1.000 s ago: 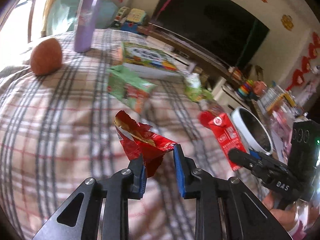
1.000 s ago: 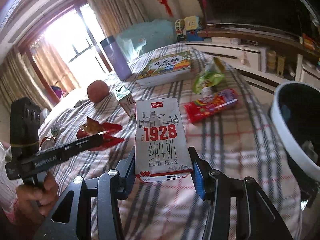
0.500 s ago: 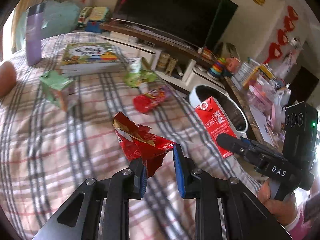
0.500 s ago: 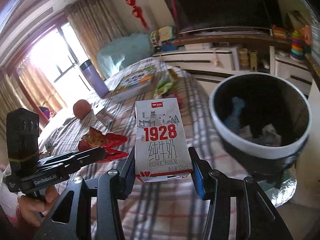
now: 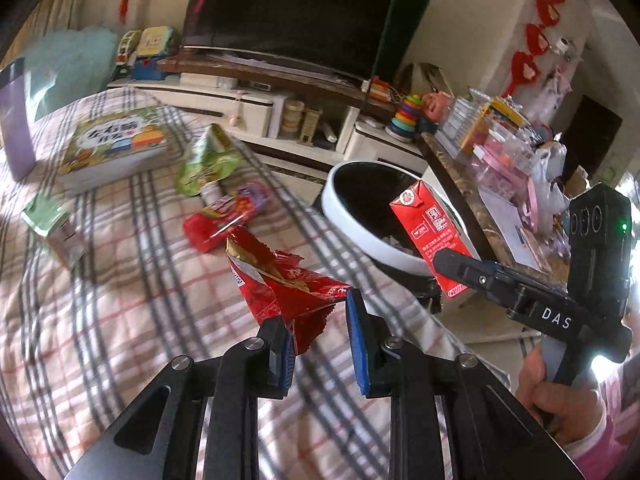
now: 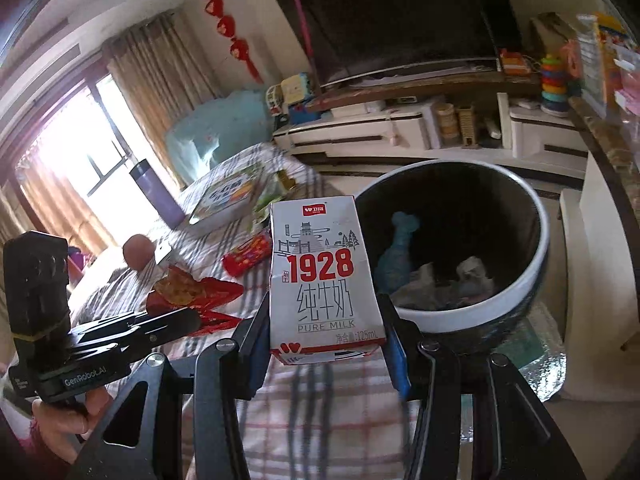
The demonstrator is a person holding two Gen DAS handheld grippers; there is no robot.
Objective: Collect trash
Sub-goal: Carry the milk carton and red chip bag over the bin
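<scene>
The right gripper (image 6: 326, 344) was clamped on the two side faces of an upright milk carton (image 6: 324, 280), a hold that kept the carton level and its base free to drop. The left gripper (image 5: 320, 336) pinched the lower edge of a torn red snack wrapper (image 5: 280, 284); only the left pad clearly touched the foil, and a gap showed on the right-pad side, so the hold was judged light. Both items hung above the plaid cloth (image 5: 100, 320), carried toward the trash bin (image 6: 540, 256). In the left wrist view the carton sat in front of the bin rim, apparently not yet over the opening. The bin, just beyond the cloth's edge, already held crumpled paper (image 6: 424, 284) and a blue object. Farther back on the cloth, a red candy packet (image 5: 224, 216), a green pouch (image 5: 204, 164) and a small green carton (image 5: 52, 224) remained uncollected, near a picture book (image 5: 116, 148).
</scene>
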